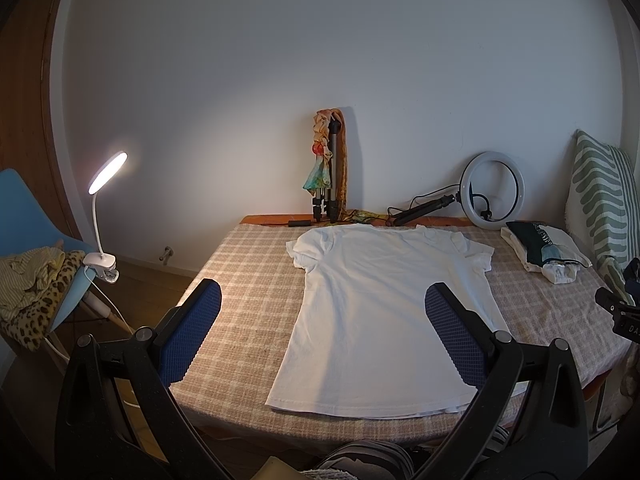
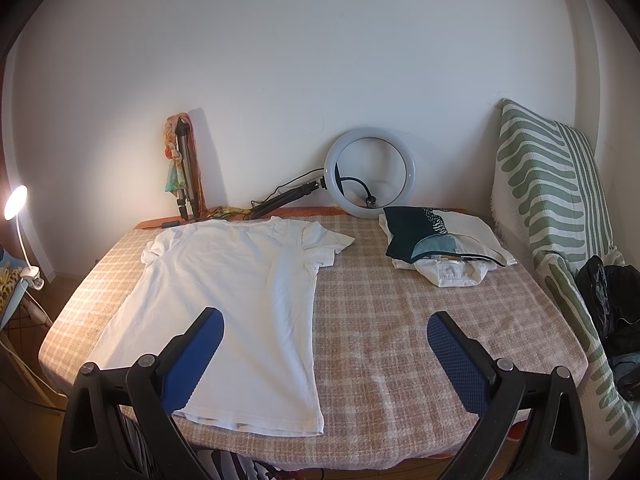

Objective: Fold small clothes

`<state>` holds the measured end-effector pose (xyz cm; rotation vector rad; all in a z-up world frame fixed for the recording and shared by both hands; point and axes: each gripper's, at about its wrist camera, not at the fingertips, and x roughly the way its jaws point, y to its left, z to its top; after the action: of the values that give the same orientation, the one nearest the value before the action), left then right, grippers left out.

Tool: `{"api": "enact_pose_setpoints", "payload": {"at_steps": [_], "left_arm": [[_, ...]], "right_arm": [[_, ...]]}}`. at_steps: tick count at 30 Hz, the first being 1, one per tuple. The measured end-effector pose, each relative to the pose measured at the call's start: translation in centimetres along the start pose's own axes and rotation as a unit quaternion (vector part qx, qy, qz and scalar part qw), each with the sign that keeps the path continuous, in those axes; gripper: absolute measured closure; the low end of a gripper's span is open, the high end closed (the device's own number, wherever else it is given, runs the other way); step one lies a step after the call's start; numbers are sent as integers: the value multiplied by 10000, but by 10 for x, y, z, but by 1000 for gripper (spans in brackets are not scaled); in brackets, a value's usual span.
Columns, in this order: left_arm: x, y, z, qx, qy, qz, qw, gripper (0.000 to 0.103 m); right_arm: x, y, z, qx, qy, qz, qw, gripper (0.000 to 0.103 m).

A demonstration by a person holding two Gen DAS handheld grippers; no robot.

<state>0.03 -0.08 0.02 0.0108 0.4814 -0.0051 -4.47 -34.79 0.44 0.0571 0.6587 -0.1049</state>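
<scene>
A white T-shirt [image 1: 384,304] lies spread flat on the checked table cover [image 1: 248,280], collar toward the wall, hem toward me. It also shows in the right wrist view [image 2: 224,304]. My left gripper [image 1: 324,300] is open and empty, hovering above the near end of the table, over the shirt's lower left part. My right gripper [image 2: 326,324] is open and empty, hovering above the near end, with its left finger over the shirt's lower right part and its right finger over bare cover [image 2: 400,320].
Folded clothes [image 2: 440,244] are piled at the back right. A ring light [image 2: 370,172] and a tripod [image 2: 186,172] stand against the wall. A striped cushion [image 2: 552,208] leans at the right. A clip lamp [image 1: 104,208] and a chair with clothes [image 1: 36,280] are left.
</scene>
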Motion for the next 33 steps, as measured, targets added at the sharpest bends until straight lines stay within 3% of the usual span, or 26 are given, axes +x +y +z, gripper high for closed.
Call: {"api": "enact_pose_setpoints", "payload": {"at_steps": [26,33], "left_arm": [[0,3,2,45,-49,51,10000,0],[16,12,-7,3,126,98,9999,0]], "right_arm": [[3,4,1,-39,-12,-11,10000,0],[11,15,14,-199,-98,19,9998,0]]}}
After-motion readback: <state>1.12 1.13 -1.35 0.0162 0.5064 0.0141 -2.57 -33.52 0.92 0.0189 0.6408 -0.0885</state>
